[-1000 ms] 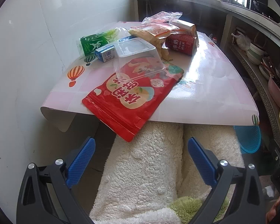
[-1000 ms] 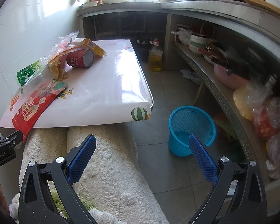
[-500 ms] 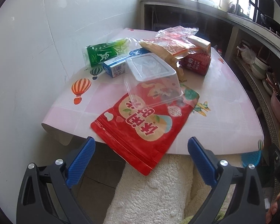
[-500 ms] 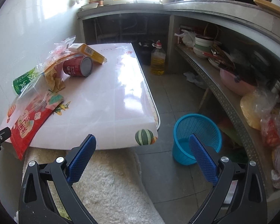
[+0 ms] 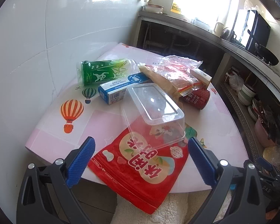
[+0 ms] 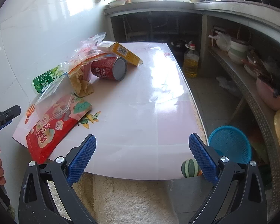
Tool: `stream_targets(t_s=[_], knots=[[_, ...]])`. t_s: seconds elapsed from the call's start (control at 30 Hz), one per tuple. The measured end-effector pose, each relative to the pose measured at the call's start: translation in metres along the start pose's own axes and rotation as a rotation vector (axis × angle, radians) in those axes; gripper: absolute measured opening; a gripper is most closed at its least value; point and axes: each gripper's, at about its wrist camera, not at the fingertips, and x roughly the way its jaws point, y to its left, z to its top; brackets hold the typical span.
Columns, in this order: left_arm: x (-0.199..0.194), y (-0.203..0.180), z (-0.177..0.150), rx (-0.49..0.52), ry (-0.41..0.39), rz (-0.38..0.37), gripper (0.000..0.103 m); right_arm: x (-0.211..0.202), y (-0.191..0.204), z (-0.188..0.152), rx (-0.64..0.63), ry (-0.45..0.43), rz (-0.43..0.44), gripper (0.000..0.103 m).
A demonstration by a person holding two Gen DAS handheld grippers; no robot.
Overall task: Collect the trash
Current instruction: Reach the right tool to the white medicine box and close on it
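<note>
Trash lies heaped on the left half of a low table (image 5: 220, 130) (image 6: 140, 112). A red snack bag (image 5: 140, 166) (image 6: 48, 130) hangs over the near edge, with an upturned clear plastic tub (image 5: 153, 112) (image 6: 50, 100) on it. Behind are a blue-white carton (image 5: 119, 89), a green bottle (image 5: 102, 71) (image 6: 44, 80), a crumpled clear bag (image 5: 179, 71) (image 6: 87, 54), a red milk can (image 5: 196, 98) (image 6: 110, 69) and a yellow box (image 6: 121, 53). My left gripper (image 5: 141, 160) stands open just before the red bag. My right gripper (image 6: 141, 155) stands open over the bare near edge.
A blue mesh waste basket (image 6: 231, 145) stands on the floor right of the table. A fluffy white rug (image 6: 130, 201) lies below the near edge. Shelves with bowls (image 6: 239, 52) run along the right, an oil bottle (image 6: 191, 63) beyond the table. A tiled wall closes the left.
Both grippers have risen and moved forward toward the table; the red bag now lies between the left fingers' line of sight. Both stay open, nothing grasped.
</note>
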Motion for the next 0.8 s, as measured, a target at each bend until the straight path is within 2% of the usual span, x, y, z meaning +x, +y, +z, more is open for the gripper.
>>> stream_targets(t_s=[0.13, 0.27, 0.43, 0.6, 0.7, 0.8], knots=[[0.005, -0.002, 0.022, 0.020, -0.027, -0.047, 0.097, 0.009, -0.005, 0.012, 0.015, 0.014, 0.009, 0.095], [0.005, -0.011, 0.056, 0.078, -0.127, -0.074, 0.097, 0.010, -0.007, 0.032, -0.017, -0.042, -0.006, 0.095], [0.017, -0.047, 0.100, 0.293, -0.193, -0.124, 0.097, 0.014, -0.009, 0.063, -0.085, -0.139, -0.008, 0.095], [0.047, -0.099, 0.114, 0.624, -0.251, -0.058, 0.094, 0.021, -0.021, 0.096, -0.073, -0.204, 0.025, 0.085], [0.073, -0.122, 0.118, 0.751, -0.221, -0.069, 0.090, 0.026, -0.027, 0.110, -0.052, -0.219, 0.056, 0.082], [0.102, -0.133, 0.124, 0.807, -0.171, -0.068, 0.083, 0.034, -0.033, 0.119, -0.028, -0.210, 0.097, 0.079]])
